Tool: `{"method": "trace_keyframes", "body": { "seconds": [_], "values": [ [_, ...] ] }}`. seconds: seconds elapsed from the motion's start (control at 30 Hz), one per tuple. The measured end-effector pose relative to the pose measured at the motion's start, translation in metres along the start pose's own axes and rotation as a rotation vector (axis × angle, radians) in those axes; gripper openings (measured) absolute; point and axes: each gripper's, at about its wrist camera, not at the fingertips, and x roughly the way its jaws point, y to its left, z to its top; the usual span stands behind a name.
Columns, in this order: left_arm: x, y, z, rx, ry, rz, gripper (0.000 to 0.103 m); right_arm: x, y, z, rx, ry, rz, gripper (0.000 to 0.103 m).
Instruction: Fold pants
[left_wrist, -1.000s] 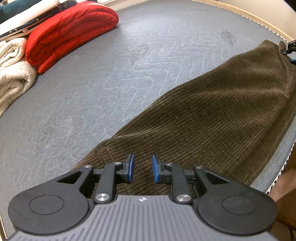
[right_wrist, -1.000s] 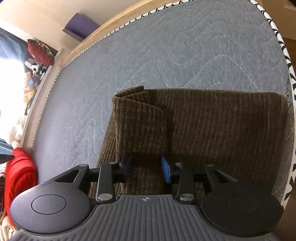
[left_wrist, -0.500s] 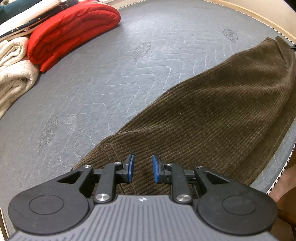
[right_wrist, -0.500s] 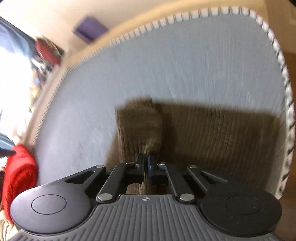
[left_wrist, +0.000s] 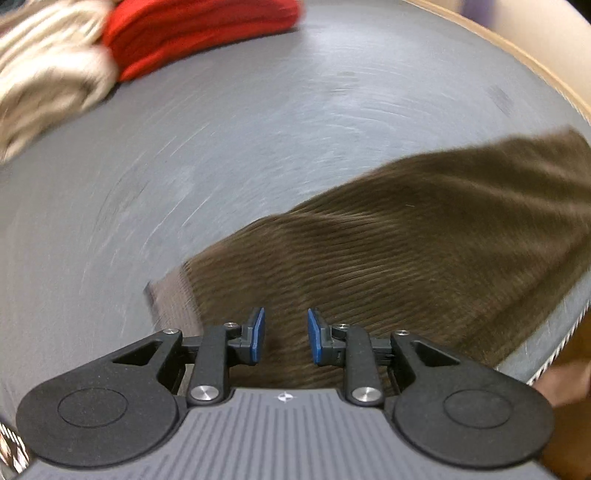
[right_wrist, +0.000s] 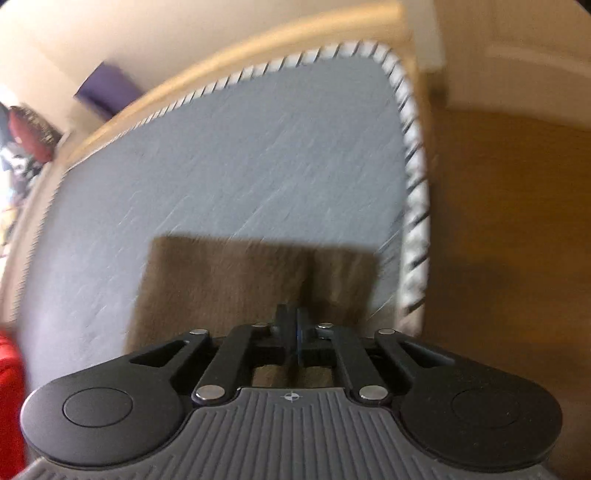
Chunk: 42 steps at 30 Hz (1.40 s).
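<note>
the brown pants (left_wrist: 388, 258) are lying on the gray bed (left_wrist: 240, 147), my right gripper (right_wrist: 291, 325) is pinching them to fold, my left gripper (left_wrist: 283, 334) is waiting apart, needing to grab next.

Our left gripper (left_wrist: 283, 334) has its jaws parted, the blue pads (left_wrist: 257, 334) well apart with a clear gap between them. Our right gripper (right_wrist: 291, 326) has its jaws pressed together, pinching a fold of the pants (right_wrist: 221, 280).
</note>
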Motion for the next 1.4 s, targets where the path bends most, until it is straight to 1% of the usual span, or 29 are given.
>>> {"method": "trace_keyframes", "body": {
  "seconds": [0.03, 0.1, 0.17, 0.2, 0.37, 0.4, 0.43, 0.5, 0.53, 0.57, 0.6, 0.67, 0.7, 0.73, 0.77, 0.8, 0.83, 0.87, 0.9, 0.93, 1.0, 1.07, 1.13, 1.17, 1.23, 1.27, 1.33, 1.37, 1.4],
  "values": [
    [0.001, 0.010, -0.003, -0.046, 0.010, -0.005, 0.030, 0.004, 0.000, -0.001, 0.007, 0.013, 0.001, 0.017],
    [0.003, 0.029, -0.009, -0.134, 0.034, -0.010, 0.035, 0.011, 0.003, -0.001, 0.002, 0.003, -0.024, 0.020],
    [0.004, 0.045, -0.014, -0.203, 0.052, 0.001, 0.039, 0.017, 0.007, 0.001, -0.004, -0.007, -0.041, 0.026],
    [0.005, 0.052, -0.016, -0.240, 0.064, 0.003, 0.042, 0.020, 0.008, 0.001, -0.009, -0.009, -0.051, 0.027],
    [0.010, 0.075, -0.021, -0.369, 0.086, -0.020, 0.045, 0.024, 0.017, 0.001, -0.039, -0.028, -0.086, 0.027],
    [0.011, 0.077, -0.020, -0.385, 0.083, -0.004, 0.045, 0.024, 0.018, 0.001, -0.047, -0.031, -0.092, 0.027],
    [0.010, 0.077, -0.019, -0.393, 0.077, 0.026, 0.055, 0.023, 0.017, 0.001, -0.054, -0.037, -0.097, 0.027],
    [0.009, 0.079, -0.015, -0.389, 0.068, 0.110, 0.069, 0.020, 0.018, 0.000, -0.064, -0.050, -0.105, 0.027],
    [0.010, 0.081, -0.015, -0.398, 0.069, 0.115, 0.071, 0.023, 0.017, 0.003, -0.067, -0.051, -0.106, 0.027],
    [0.012, 0.083, -0.015, -0.414, 0.077, 0.093, 0.071, 0.025, 0.016, 0.004, -0.067, -0.050, -0.102, 0.027],
    [0.017, 0.083, -0.014, -0.428, 0.101, 0.047, 0.074, 0.025, 0.015, 0.004, -0.069, -0.048, -0.099, 0.027],
    [0.029, 0.076, -0.014, -0.397, 0.154, -0.002, 0.075, 0.025, 0.014, 0.004, -0.075, -0.045, -0.093, 0.026],
    [0.032, 0.068, -0.013, -0.353, 0.164, 0.019, 0.075, 0.025, 0.014, 0.004, -0.083, -0.043, -0.091, 0.026],
    [0.033, 0.058, -0.011, -0.292, 0.166, 0.052, 0.075, 0.025, 0.016, 0.004, -0.104, -0.041, -0.085, 0.021],
    [0.034, 0.052, -0.009, -0.254, 0.166, 0.068, 0.075, 0.025, 0.019, 0.003, -0.133, -0.042, -0.081, 0.013],
    [0.035, 0.049, -0.008, -0.235, 0.163, 0.084, 0.067, 0.024, 0.023, 0.003, -0.170, -0.049, -0.080, 0.011],
    [0.035, 0.048, -0.008, -0.228, 0.163, 0.108, 0.047, 0.022, 0.026, 0.002, -0.197, -0.060, -0.081, 0.008],
    [0.035, 0.048, -0.008, -0.214, 0.168, 0.134, 0.043, 0.019, 0.028, 0.003, -0.205, -0.071, -0.075, 0.007],
    [0.033, 0.049, -0.008, -0.197, 0.157, 0.131, 0.035, 0.014, 0.030, 0.003, -0.202, -0.086, -0.064, 0.007],
    [0.027, 0.048, -0.006, -0.187, 0.123, 0.129, 0.031, 0.008, 0.032, 0.005, -0.199, -0.105, -0.050, 0.006],
    [0.010, 0.045, -0.004, -0.164, 0.045, 0.148, 0.028, -0.007, 0.037, 0.008, -0.190, -0.144, -0.012, 0.006],
    [-0.008, 0.047, -0.004, -0.184, -0.012, 0.165, 0.027, -0.024, 0.041, 0.009, -0.188, -0.176, 0.024, 0.006],
    [-0.024, 0.052, -0.010, -0.203, -0.036, 0.165, 0.027, -0.040, 0.042, 0.006, -0.195, -0.193, -0.023, 0.005],
    [-0.025, 0.053, -0.015, -0.180, -0.014, 0.170, 0.027, -0.044, 0.038, 0.006, -0.185, -0.193, -0.060, 0.005],
    [-0.016, 0.050, -0.023, -0.124, 0.064, 0.159, 0.027, -0.043, 0.022, 0.008, -0.134, -0.169, -0.137, 0.005],
    [-0.006, 0.044, -0.028, -0.072, 0.111, 0.165, 0.028, -0.036, 0.012, 0.010, -0.105, -0.130, -0.170, 0.005],
    [0.008, 0.030, -0.037, 0.029, 0.180, 0.180, 0.040, -0.012, -0.001, 0.011, -0.110, -0.013, -0.221, 0.006],
    [0.012, 0.023, -0.039, 0.071, 0.194, 0.189, 0.041, -0.005, -0.004, 0.011, -0.125, 0.009, -0.231, 0.007],
    [0.010, 0.021, -0.039, 0.092, 0.173, 0.208, 0.045, -0.001, -0.005, 0.012, -0.132, 0.011, -0.223, 0.009]
  ]
}}
